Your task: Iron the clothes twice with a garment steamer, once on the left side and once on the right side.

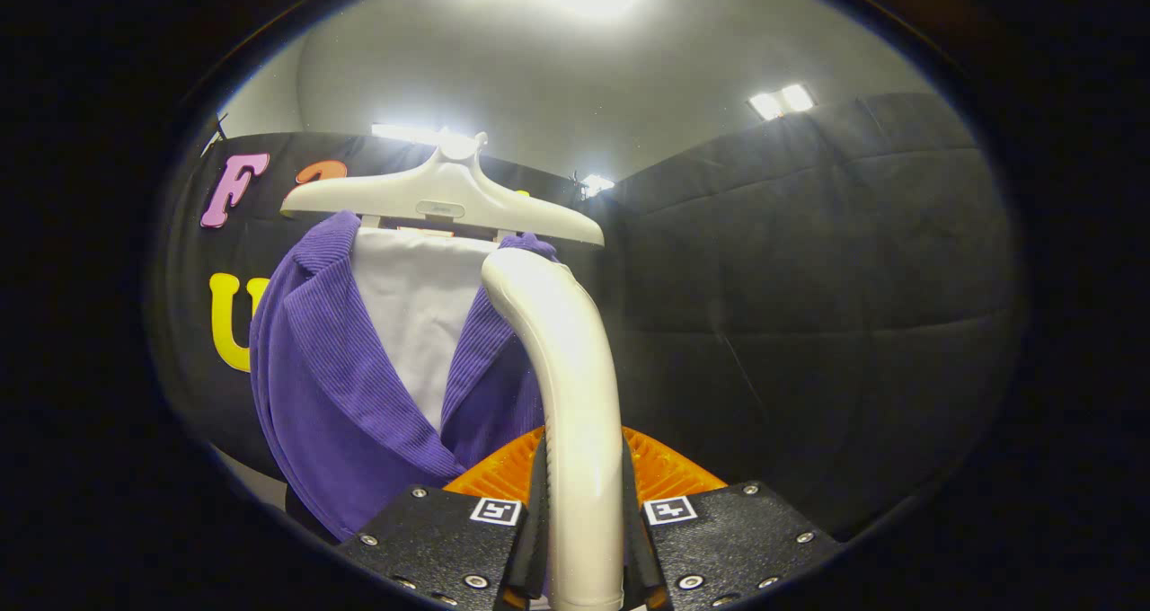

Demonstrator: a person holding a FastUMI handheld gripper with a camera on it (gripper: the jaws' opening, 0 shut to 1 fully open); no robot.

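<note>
Here, tool (pixel 582 539) clamps steamer handle (pixel 566 368).

Cloth-walled recording booth (pixel 809 261), ceiling lights (pixel 782 101)

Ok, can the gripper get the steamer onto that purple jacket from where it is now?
Probably yes: the gripper is shut on the steamer, whose head already sits by the purple jacket on its hanger, nothing between them.

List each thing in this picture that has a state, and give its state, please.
gripper: shut on the steamer handle, one finger on each side.
steamer: held upright, head near the jacket's right collar; whether they touch cannot be told.
jacket: hanging on the hanger, front open.
hanger: carrying the jacket.
</note>
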